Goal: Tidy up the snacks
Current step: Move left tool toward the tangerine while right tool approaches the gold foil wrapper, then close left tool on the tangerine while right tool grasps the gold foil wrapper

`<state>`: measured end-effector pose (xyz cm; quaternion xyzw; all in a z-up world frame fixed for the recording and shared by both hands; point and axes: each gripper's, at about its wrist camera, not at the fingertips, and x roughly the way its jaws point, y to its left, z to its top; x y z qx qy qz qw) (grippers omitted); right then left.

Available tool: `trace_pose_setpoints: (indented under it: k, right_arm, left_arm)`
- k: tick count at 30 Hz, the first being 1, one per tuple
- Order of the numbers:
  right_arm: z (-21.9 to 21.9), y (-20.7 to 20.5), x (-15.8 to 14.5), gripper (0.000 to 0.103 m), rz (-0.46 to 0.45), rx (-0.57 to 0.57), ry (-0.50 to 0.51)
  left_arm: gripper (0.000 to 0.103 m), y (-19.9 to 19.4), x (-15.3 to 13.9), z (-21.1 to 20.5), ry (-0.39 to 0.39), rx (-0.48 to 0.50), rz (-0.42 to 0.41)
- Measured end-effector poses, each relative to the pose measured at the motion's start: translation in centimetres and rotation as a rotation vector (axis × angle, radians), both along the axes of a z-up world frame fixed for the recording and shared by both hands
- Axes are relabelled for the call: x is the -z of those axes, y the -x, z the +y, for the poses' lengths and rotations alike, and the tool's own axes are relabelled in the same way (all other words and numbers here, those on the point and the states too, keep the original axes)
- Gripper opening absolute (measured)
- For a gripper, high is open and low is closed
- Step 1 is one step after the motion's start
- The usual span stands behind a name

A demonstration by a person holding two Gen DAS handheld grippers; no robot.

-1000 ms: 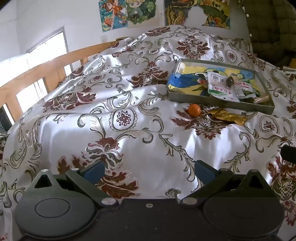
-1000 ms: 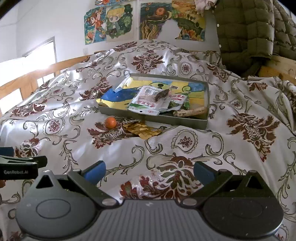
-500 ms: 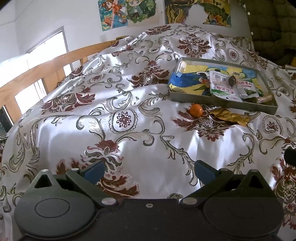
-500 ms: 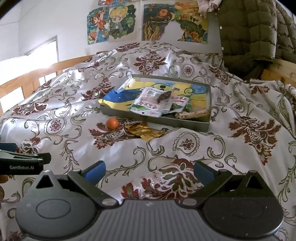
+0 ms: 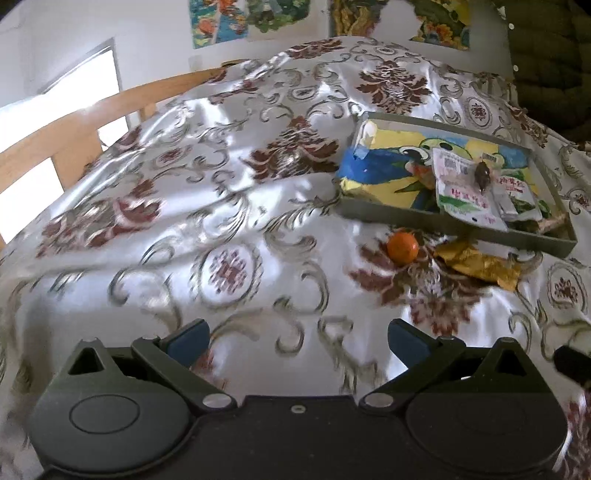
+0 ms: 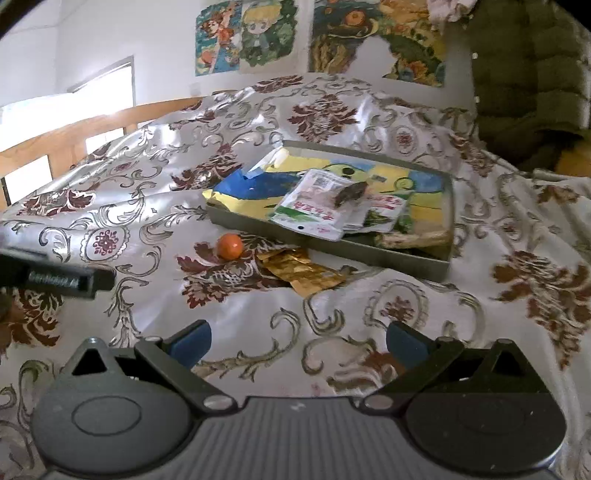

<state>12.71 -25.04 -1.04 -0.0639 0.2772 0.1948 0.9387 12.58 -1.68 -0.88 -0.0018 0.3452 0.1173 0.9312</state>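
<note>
Both grippers spread wide, empty: left gripper (image 5: 297, 338), right gripper (image 6: 297, 338); grey tray (image 6: 406, 260) on bedspread (image 6: 406, 317) holds snack packets (image 6: 314, 210); orange ball (image 6: 229, 246) and gold wrapper (image 6: 306, 273) lie just outside it.

Bedspread (image 5: 229, 206): shiny white satin with grey scrolls and dark red floral medallions, creased.
Wooden rail (image 5: 74, 122): light wood, along the left side of the bed.
Wall posters (image 6: 245, 35): colourful cartoon pictures on the white wall.
Quilted jacket (image 6: 528, 74): olive green, at upper right.
Window (image 6: 101, 83): bright, at left.
</note>
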Motion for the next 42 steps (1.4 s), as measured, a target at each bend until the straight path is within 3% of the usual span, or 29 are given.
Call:
trace_pose_setpoints:
  k: [6,14,23,26,31,34,36,38,42]
  right_arm:
    - [1.5,-4.4,1.6,0.103,-0.036,-0.037,0.028]
    - [3.3,-10.2,3.6,0.103,-0.016,-0.103,0.084]
    - [3.4,-12.9,5.3,0.102,0.012,-0.126,0.053]
    - [3.6,-13.5,5.6,0.089,0.025,-0.136,0.048]
    - [4.1,-13.8,6.1,0.086,0.040,-0.136,0.069]
    - [4.1,-14.0,6.3,0.087,0.054,-0.139,0.062]
    - [3.8,-14.2,6.3,0.087,0.064,-0.138,0.045]
    - [3.7,-14.3,6.4,0.085,0.067,-0.135,0.038]
    - [3.8,-14.2,6.3,0.076,0.056,-0.124,0.049]
  left_arm:
    - [0.102,-4.6,0.3,0.1,-0.013,0.069,0.012]
    - [0.102,-10.8,1.2,-0.7,0.012,0.232,-0.002]
    - [0.102,-15.0,3.3,-2.0,0.024,0.351,0.056]
    - [0.101,-15.4,3.6,-2.2,0.029,0.375,0.054]
    - [0.079,-16.0,4.0,-2.6,0.040,0.386,0.081]
    - [0.061,-16.0,4.3,-2.8,0.049,0.402,0.089]
    - [0.044,-16.1,4.5,-3.0,0.052,0.414,0.099]
    - [0.036,-16.0,4.7,-3.3,0.038,0.424,0.104]
    - [0.036,-15.7,4.7,-4.0,0.003,0.447,0.092]
